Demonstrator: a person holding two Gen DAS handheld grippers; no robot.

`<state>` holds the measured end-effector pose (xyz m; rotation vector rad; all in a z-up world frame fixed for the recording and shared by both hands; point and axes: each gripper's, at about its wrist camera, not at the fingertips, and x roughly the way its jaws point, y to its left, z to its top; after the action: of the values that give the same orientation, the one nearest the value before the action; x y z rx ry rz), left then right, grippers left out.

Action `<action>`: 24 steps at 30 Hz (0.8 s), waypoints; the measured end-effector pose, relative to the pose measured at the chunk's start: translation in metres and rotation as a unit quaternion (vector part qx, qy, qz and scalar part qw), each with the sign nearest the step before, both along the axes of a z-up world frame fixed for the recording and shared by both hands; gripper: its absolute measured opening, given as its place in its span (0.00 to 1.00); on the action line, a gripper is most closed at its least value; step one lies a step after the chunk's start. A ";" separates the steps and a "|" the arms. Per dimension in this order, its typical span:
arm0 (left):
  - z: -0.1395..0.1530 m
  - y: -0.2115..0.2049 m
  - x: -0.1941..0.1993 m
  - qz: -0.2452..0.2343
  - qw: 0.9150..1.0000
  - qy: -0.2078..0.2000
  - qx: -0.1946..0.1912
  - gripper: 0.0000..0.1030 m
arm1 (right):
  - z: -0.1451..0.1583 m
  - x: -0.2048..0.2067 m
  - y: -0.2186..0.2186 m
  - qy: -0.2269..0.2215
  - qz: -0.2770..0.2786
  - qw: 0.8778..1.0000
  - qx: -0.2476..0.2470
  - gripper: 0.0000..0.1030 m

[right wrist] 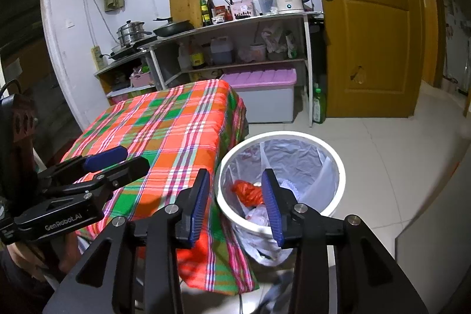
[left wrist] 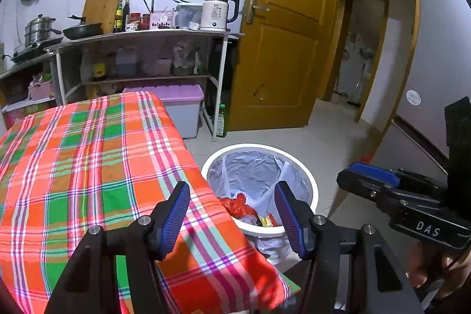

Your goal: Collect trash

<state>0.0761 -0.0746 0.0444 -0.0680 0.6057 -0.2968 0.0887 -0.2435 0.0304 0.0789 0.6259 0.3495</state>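
In the left wrist view the left claw [left wrist: 232,214] gapes wide and empty at the lower centre, over the edge of the plaid tabletop [left wrist: 88,167] and the white bin [left wrist: 312,181] beside it. In the right wrist view the right claw [right wrist: 235,196] stands part open, nothing between its pads, low in the frame above that bin. The trash, a red bag [right wrist: 247,192] and wrappers [left wrist: 266,221], lies inside the bin's clear liner [right wrist: 294,155].
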 end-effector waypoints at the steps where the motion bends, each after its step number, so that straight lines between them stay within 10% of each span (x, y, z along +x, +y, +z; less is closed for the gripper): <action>1: 0.000 0.001 -0.003 0.002 1.000 0.000 0.000 0.57 | 0.000 -0.002 0.000 0.000 0.000 1.000 -0.001 0.37; 24: -0.004 0.005 -0.028 0.008 1.000 -0.005 0.007 0.57 | -0.003 -0.018 0.004 -0.004 0.011 1.000 -0.011 0.37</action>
<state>0.0485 -0.0701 0.0408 -0.0587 0.5978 -0.2764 0.0703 -0.2393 0.0276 0.0505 0.6236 0.3646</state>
